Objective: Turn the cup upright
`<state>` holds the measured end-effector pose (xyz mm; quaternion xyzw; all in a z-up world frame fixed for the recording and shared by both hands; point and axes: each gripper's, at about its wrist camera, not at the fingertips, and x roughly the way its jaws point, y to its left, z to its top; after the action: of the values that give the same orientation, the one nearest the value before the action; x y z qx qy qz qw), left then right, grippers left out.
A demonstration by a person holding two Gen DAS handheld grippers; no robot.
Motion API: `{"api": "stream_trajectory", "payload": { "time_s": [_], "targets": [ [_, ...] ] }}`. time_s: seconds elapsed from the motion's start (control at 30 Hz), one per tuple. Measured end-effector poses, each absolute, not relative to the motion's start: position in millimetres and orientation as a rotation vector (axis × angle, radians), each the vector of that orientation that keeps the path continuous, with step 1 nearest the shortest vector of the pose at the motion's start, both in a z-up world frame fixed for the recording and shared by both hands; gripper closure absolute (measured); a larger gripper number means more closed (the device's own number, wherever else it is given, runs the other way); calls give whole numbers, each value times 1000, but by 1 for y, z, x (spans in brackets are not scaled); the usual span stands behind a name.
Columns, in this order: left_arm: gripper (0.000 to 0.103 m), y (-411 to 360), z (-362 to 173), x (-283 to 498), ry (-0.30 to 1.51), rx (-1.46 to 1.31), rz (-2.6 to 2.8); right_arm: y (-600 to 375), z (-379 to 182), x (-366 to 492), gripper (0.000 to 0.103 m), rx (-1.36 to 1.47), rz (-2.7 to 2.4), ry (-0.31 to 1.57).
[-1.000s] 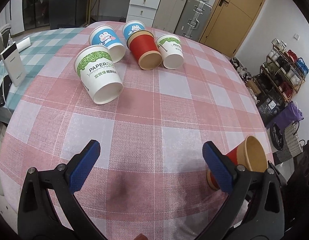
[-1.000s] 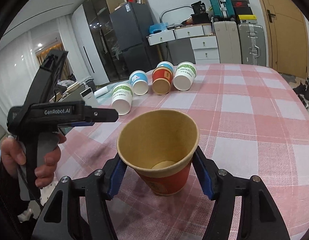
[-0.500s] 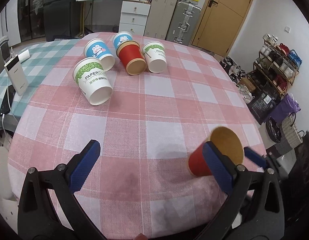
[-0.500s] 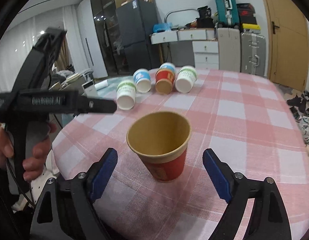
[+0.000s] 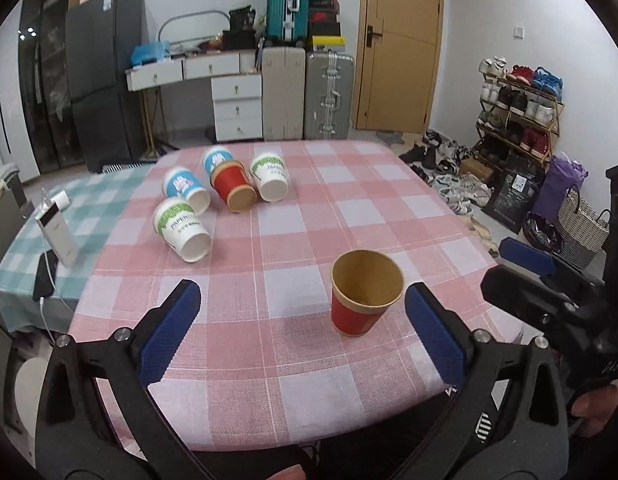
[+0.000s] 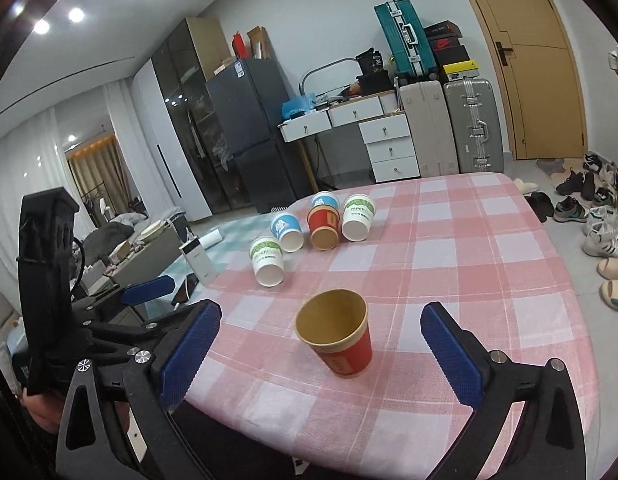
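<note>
A red paper cup (image 5: 363, 298) (image 6: 339, 334) with a brown inside stands upright near the front of the pink checked table (image 5: 349, 192), its mouth up. My left gripper (image 5: 305, 334) is open and empty, pulled back over the near table edge, with the cup ahead between its fingers' line. My right gripper (image 6: 319, 350) is open too, drawn back from the cup. Each gripper shows at the edge of the other's view. Several cups lie on their sides farther back: a red one (image 5: 233, 190), two blue ones (image 5: 185, 192) and two white-and-green ones (image 5: 183, 234).
A white power bank (image 5: 57, 232) and a dark phone lie on the green checked cloth at the left. Beyond the table are drawers, suitcases (image 5: 329, 96), a fridge, a door and a shoe rack (image 5: 517, 100) at the right.
The right gripper let go of the red cup, which now stands upright on the table, and drew back. The left gripper also pulled back and tilted up, so more of the room shows.
</note>
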<state>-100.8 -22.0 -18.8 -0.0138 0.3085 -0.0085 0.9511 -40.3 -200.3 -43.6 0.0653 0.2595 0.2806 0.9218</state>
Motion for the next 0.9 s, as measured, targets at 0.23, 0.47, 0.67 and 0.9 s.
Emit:
{"api": "stream_trajectory", "payload": {
  "time_s": [0.23,0.47,0.67,0.9],
  "targets": [
    [1,-18,3,-138,557,-67,19,-200,-31,-71,0,88,516,515],
    [1,-7,2,-156,562,-102,1,-202,-24,-92,0,85,487,493],
    [1,-9,-2,-162,571,-114,-22,-198,-17,-102,0,69,487,469],
    [1,-12,-4,-161,570,-118,-32,-188,-13,-109,0,43,502,452]
  ]
}}
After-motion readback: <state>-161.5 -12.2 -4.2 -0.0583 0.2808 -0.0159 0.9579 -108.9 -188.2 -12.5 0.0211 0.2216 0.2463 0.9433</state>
